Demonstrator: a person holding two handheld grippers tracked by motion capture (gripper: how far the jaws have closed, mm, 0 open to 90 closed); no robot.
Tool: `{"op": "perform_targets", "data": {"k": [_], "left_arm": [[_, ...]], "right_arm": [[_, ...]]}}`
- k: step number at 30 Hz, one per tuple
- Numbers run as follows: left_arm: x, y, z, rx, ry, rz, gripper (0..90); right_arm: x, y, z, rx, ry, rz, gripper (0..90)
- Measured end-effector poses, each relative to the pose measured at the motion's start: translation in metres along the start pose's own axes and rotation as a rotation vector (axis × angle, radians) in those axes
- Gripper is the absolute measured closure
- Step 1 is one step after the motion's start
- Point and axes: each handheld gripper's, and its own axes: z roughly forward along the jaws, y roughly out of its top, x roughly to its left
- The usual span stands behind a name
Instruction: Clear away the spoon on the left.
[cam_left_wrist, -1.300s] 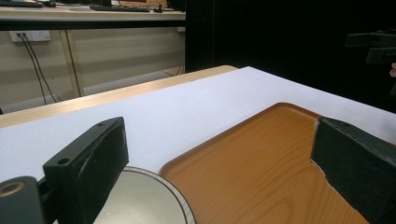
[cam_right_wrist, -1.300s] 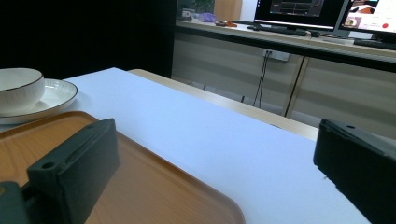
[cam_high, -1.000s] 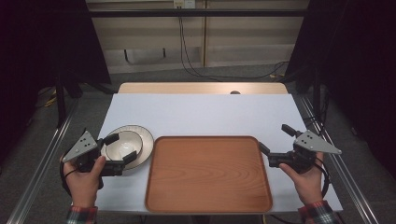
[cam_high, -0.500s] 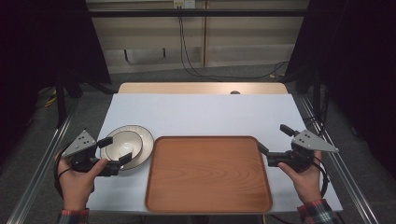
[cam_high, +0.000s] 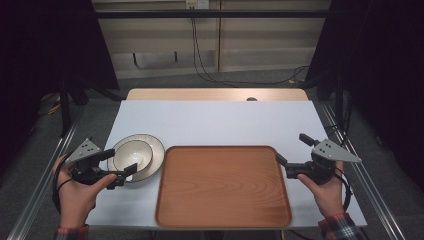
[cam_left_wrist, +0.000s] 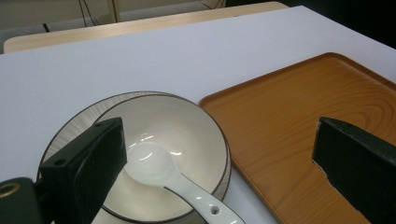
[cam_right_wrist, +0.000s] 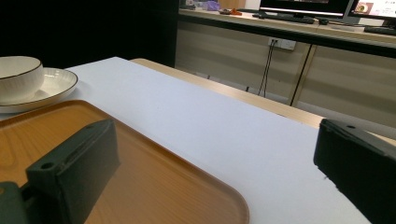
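A cream bowl with a dark rim sits on a matching plate at the table's left. In the bowl lies a white ceramic spoon, its handle pointing over the near rim. My left gripper is open at the plate's near-left edge, and in its own view the jaws straddle the bowl's near side and the tray's corner. A brown wooden tray lies bare in the middle. My right gripper stands open beside the tray's right edge, holding nothing.
The white table top stretches bare behind the tray and plate. A wooden strip runs along its far edge. Metal rails flank both sides. In the right gripper view the bowl and plate stand beyond the tray.
My left gripper has drawn back slightly to the left, off the plate. The right gripper, plate, bowl and tray have stayed put.
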Motion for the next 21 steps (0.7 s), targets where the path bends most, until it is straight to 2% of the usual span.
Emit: {"op": "perform_targets", "data": {"k": [5,11,16,18,21], "left_arm": [[-0.0005,0.0011,-0.0007,0.004,0.007,-0.013,3.5],[-0.0012,0.0025,-0.0014,0.020,0.046,-0.023,8.3],[-0.0023,0.0038,-0.0040,0.038,0.060,-0.052,9.6],[-0.0018,0.0033,-0.0047,0.058,0.079,-0.064,11.0],[-0.0010,0.0026,-0.0049,0.065,0.080,-0.083,11.8]], "right_arm": [[-0.0005,-0.0004,0.0002,-0.001,0.001,-0.003,0.0],[-0.0007,-0.0006,0.0003,-0.003,0.005,-0.001,0.0],[-0.0011,-0.0005,0.0002,-0.007,0.007,-0.002,0.0],[-0.0008,-0.0005,0.0004,-0.006,0.000,0.002,0.0],[-0.0010,-0.0006,0.0005,-0.005,0.003,0.001,0.0]]}}
